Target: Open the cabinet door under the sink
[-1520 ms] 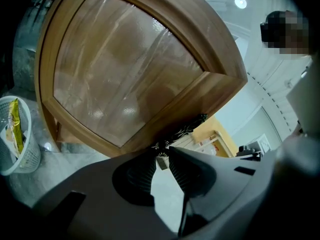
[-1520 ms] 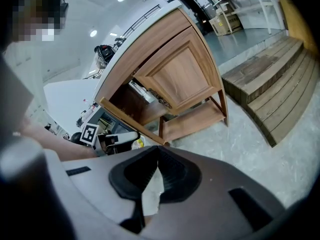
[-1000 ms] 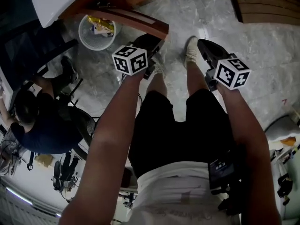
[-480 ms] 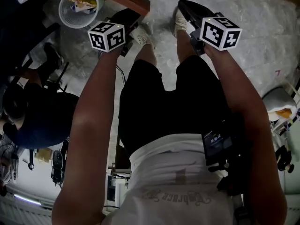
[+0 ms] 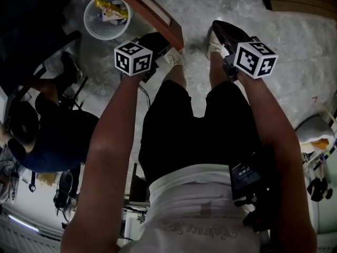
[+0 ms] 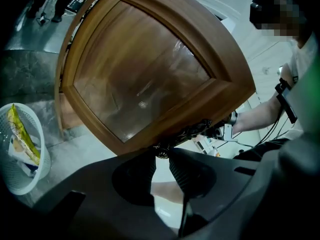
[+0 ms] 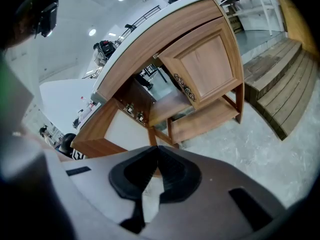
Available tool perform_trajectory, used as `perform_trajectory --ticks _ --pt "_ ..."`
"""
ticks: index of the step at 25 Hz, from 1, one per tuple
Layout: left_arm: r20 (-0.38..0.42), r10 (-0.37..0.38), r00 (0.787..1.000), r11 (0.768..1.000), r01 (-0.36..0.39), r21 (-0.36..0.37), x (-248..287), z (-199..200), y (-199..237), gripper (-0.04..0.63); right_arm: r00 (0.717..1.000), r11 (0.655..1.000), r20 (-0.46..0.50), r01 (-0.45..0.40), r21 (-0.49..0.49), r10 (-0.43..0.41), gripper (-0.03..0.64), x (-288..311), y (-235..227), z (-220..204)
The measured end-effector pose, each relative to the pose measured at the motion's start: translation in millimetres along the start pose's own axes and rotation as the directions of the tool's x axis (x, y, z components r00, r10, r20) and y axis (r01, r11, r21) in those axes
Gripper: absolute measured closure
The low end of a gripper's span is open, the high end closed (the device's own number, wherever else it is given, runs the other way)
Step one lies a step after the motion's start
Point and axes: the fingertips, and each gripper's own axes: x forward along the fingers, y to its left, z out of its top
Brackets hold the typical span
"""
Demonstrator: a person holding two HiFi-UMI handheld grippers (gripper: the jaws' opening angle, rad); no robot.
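Note:
The wooden cabinet door (image 6: 140, 74) with an arched glossy panel fills the left gripper view, swung out from the cabinet. A dark ornate metal handle (image 6: 187, 133) runs along its edge. My left gripper (image 6: 161, 154) is shut on the lower end of that handle. In the head view the left gripper (image 5: 160, 45) sits against the door's edge (image 5: 152, 12). My right gripper (image 5: 218, 26) hangs apart over the floor, and in its own view the right gripper (image 7: 157, 149) is shut with nothing between its pads.
The right gripper view shows the cabinet under a white countertop (image 7: 150, 29), with a second door (image 7: 207, 64) standing ajar. A white waste basket (image 5: 107, 17) stands left of the door. A seated person (image 5: 47, 136) is at the left. Wooden steps (image 7: 280, 94) lie to the right.
In the head view the door's edge has swung from nearly level to a steep diagonal, with the left gripper still on it. The right gripper has shifted slightly.

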Motion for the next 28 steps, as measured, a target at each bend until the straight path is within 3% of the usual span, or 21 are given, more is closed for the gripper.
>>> perform_trajectory --ticks 17,23,28 --pt "-0.144 0.008 0.99 0.998 0.001 0.058 -62 -32 28 0.508 1.0 1.0 -0.006 -0.024 -0.008 0.024 0.603 36 34 -4" --pt "-0.13 0.037 0.991 0.998 -0.031 0.046 -70 -35 34 0.508 1.0 1.0 -0.005 -0.022 -0.018 0.022 0.603 39 41 -5" --pt "-0.116 0.109 0.987 0.993 -0.102 0.058 -78 -37 35 0.503 1.0 0.998 0.0 -0.031 -0.05 0.032 0.603 31 56 -2"
